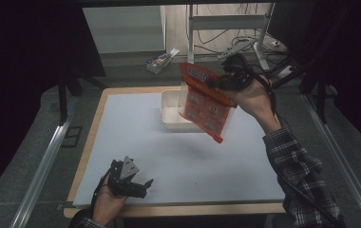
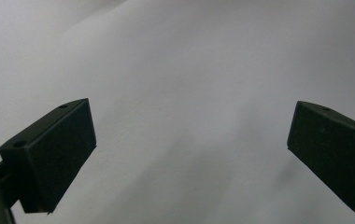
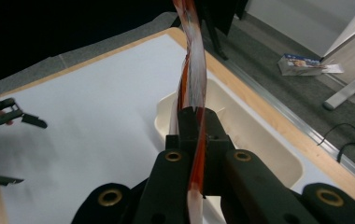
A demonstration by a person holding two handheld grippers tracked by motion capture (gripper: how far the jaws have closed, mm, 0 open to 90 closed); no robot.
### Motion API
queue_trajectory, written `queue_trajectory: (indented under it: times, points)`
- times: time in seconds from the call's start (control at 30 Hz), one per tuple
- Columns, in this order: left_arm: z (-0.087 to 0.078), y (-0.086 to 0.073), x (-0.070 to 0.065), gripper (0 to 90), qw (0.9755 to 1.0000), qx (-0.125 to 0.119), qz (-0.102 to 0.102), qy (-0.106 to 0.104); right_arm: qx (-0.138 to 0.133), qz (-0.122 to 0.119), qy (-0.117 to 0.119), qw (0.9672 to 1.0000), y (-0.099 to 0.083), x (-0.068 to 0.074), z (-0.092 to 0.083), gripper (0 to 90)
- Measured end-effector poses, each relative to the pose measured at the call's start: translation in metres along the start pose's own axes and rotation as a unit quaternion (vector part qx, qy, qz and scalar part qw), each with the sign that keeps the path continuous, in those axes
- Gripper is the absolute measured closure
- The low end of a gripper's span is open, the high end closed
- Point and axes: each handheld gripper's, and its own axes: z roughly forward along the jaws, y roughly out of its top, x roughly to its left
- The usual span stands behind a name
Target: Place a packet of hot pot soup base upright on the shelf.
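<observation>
Right gripper (image 1: 221,80) clamped on the top edge of an orange snack bag (image 1: 206,105); bag hangs tilted, apparently above the white tub (image 1: 170,118). Left gripper (image 1: 138,185), jaws wide and empty, sits well clear of the tub.

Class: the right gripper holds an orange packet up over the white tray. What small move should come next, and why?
Probably lower the packet toward the tray. The right gripper is shut on its top edge, it hangs tilted over the tray, and the left gripper rests open, apart.
</observation>
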Motion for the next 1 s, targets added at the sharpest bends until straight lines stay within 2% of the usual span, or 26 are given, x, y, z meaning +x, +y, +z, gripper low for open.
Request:
queue_trajectory:
  times: [0.37, 0.43, 0.5, 0.77, 1.0]
  points:
    - [0.0, 0.001, -0.001, 1.4, 1.0, -0.001, 0.007, -0.002, -0.007, 0.005, -0.022, 0.9997, 0.019, -0.027, 0.01, 89.1]
    - [0.0, 0.001, -0.001, 1.5, 1.0, 0.0, 0.009, -0.003, -0.007, 0.007, -0.026, 0.9996, 0.02, -0.032, 0.015, 89.1]
    - [0.0, 0.001, -0.001, 1.5, 0.9999, -0.006, 0.001, -0.01, -0.006, 0.009, -0.028, 0.9995, 0.022, -0.037, 0.02, 89.1]
    - [0.0, 0.001, -0.002, 2.0, 0.9997, -0.013, -0.008, -0.017, -0.004, 0.012, -0.036, 0.9993, 0.028, -0.055, 0.042, 89.1]
    - [0.0, 0.002, -0.004, 3.9, 0.9999, -0.008, -0.001, -0.014, -0.002, 0.017, -0.034, 0.9993, 0.029, -0.066, 0.061, 89.1]
